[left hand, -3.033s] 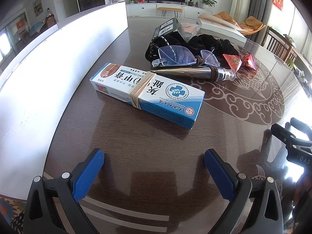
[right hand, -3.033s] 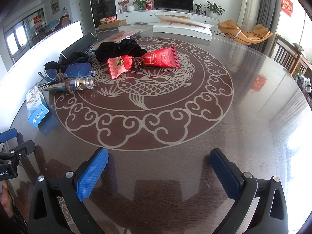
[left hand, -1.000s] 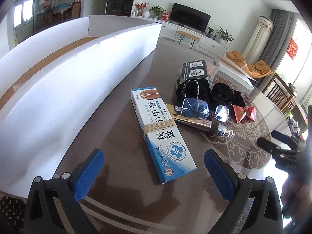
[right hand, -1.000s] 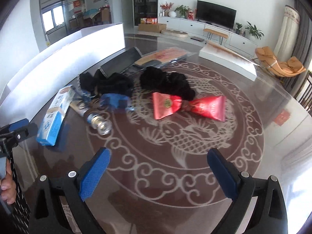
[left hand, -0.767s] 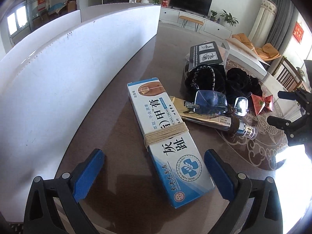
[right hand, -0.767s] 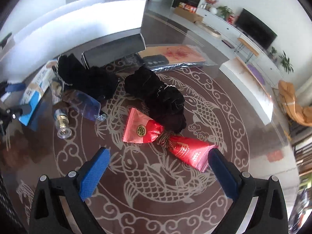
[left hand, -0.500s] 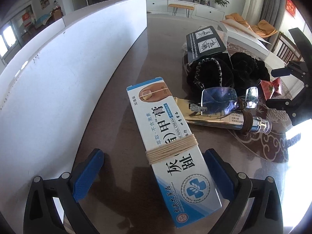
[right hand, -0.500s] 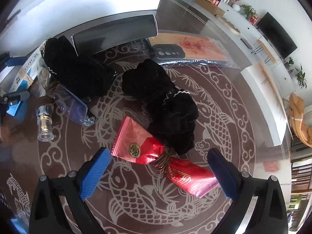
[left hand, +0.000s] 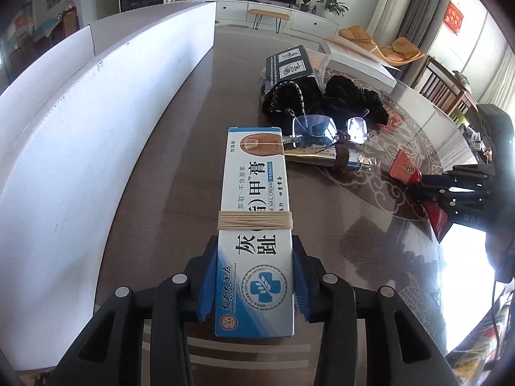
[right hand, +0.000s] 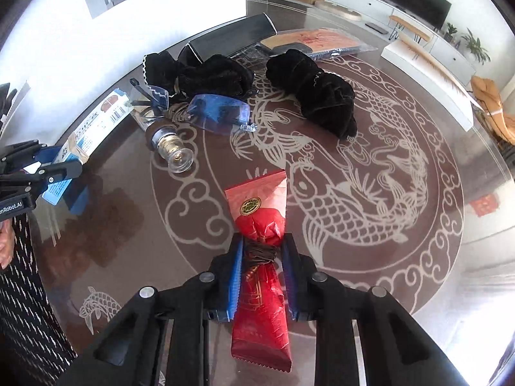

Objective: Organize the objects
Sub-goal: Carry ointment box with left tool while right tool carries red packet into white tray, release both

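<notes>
My left gripper (left hand: pixel 254 276) is shut on the near end of a blue and white ointment box (left hand: pixel 256 193) bound with string, which lies lengthwise on the brown table. My right gripper (right hand: pixel 261 270) is shut on the tied middle of a pair of red packets (right hand: pixel 260 212); it also shows at the right of the left wrist view (left hand: pixel 450 189). Blue-tinted glasses (right hand: pixel 219 112) lie tied to a silver tube (right hand: pixel 170 148) beyond both grippers. The box also shows at the left of the right wrist view (right hand: pixel 87 128).
Two black velvet pouches (right hand: pixel 312 90) (right hand: pixel 206 74) lie further back, with a black box (right hand: pixel 231 35) and a plastic-wrapped flat pack (right hand: pixel 318 40) behind them. A long white board (left hand: pixel 106 96) stands along the table's left side. A white box (right hand: pixel 428 74) lies at the far right.
Both grippers moved forward and shut: the left one on the ointment box, the right one on the tied red packets. Before, both were open and apart from these things.
</notes>
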